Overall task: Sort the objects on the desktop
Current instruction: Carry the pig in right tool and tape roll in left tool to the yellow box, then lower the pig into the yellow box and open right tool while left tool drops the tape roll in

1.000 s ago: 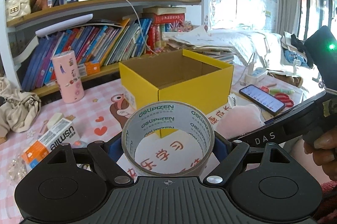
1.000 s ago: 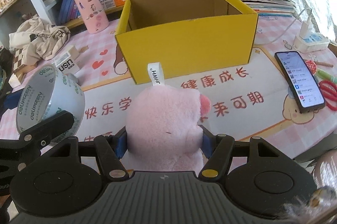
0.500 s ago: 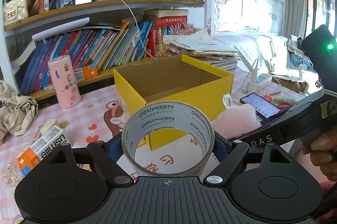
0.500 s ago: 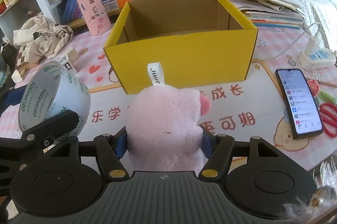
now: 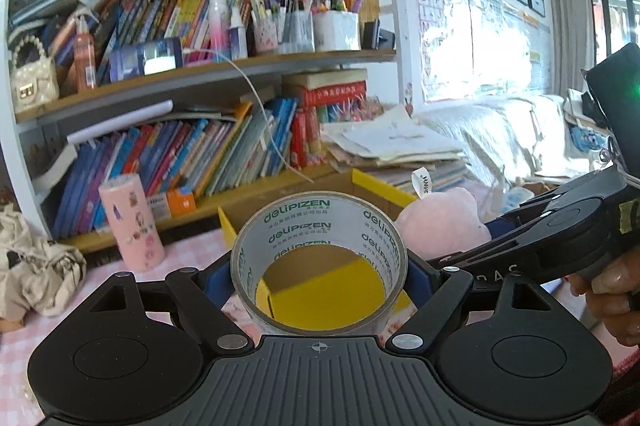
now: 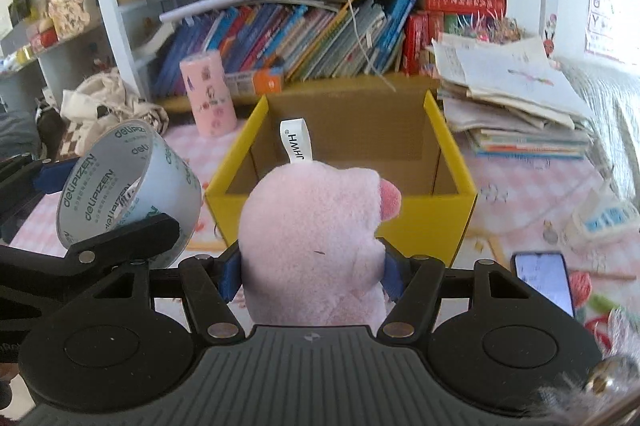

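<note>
My left gripper (image 5: pixel 320 276) is shut on a roll of clear tape (image 5: pixel 320 226) printed "delipizen" and holds it in the air near the yellow cardboard box (image 5: pixel 328 294). The tape also shows at the left in the right wrist view (image 6: pixel 128 186). My right gripper (image 6: pixel 310 268) is shut on a pink plush toy (image 6: pixel 316 238) with a white tag, held just in front of the open yellow box (image 6: pixel 424 222). The plush also shows in the left wrist view (image 5: pixel 440 218), beside the tape.
A pink patterned cylinder (image 6: pixel 208 94) stands left of the box. A bookshelf (image 5: pixel 200 146) lines the back. A paper stack (image 6: pixel 512 98) lies right of the box. A phone (image 6: pixel 544 282) and a power strip (image 6: pixel 604 222) lie at the right. A crumpled cloth bag (image 6: pixel 108 106) sits at the left.
Both grippers have risen and moved toward the yellow box with the tape and the plush still held. The box now sits directly ahead of and below both.
</note>
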The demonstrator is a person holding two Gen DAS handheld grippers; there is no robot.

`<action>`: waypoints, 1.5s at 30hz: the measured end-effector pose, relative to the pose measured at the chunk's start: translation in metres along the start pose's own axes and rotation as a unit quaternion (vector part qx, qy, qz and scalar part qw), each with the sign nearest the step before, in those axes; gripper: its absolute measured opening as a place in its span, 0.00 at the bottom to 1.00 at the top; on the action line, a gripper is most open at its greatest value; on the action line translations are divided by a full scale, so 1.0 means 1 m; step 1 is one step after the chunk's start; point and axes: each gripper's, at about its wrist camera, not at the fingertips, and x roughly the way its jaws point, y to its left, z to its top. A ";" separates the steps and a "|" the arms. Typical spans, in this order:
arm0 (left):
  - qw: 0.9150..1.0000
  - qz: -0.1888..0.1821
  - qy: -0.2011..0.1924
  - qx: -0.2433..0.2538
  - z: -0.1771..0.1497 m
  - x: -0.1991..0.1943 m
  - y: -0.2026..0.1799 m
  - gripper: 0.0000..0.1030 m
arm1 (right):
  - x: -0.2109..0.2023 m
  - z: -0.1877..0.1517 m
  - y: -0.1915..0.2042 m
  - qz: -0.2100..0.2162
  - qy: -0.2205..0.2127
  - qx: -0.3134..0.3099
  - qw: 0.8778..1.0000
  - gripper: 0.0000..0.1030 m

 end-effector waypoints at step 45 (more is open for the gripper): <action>0.990 0.052 0.129 0.018 0.015 0.182 0.014 0.82 | 0.187 0.079 -0.066 0.041 0.128 -0.163 0.977 0.66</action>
